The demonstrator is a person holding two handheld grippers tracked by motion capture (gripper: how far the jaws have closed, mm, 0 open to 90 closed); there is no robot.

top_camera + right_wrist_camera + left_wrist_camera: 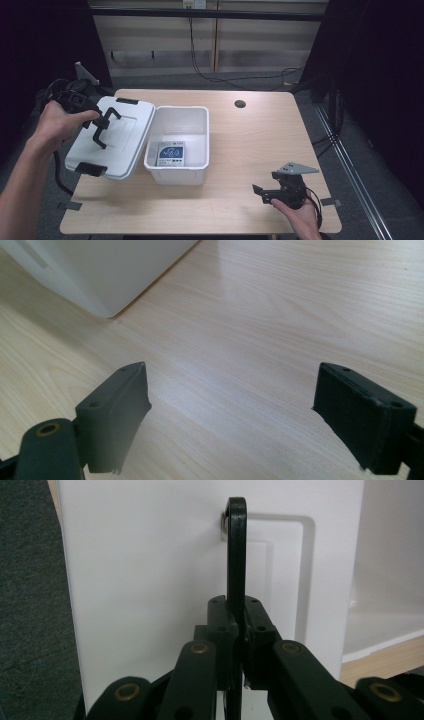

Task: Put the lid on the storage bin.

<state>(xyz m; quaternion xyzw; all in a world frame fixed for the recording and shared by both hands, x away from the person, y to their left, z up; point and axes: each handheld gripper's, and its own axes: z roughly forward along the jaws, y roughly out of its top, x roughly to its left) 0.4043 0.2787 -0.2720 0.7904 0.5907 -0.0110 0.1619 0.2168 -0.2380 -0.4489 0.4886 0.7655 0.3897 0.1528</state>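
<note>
The person's left hand (59, 121) is reaching in over the counter's (250, 150) left edge, forearm slanting up from the bottom left, and is gripping the left gripper (102, 124) with its grey plate pointing up and away. That gripper's fingers (220, 625) are pressing together on the black handle (236, 555) of a white lid (112, 137), pinching the thin bar edge-on, as the left gripper view is showing. The lid is sitting tilted, its right side leaning against the left wall of the open white bin (177, 142), its left side hanging out past the counter's left edge. The bin is standing near the counter's middle, toward the left, with a small printed box (171, 153) lying inside on its floor. The right hand (300, 215) is resting at the counter's near right corner, holding the right gripper (267, 192) low and pointed left toward the bin; its fingers (115, 410) are standing spread wide over bare wood, gripping nothing.
</note>
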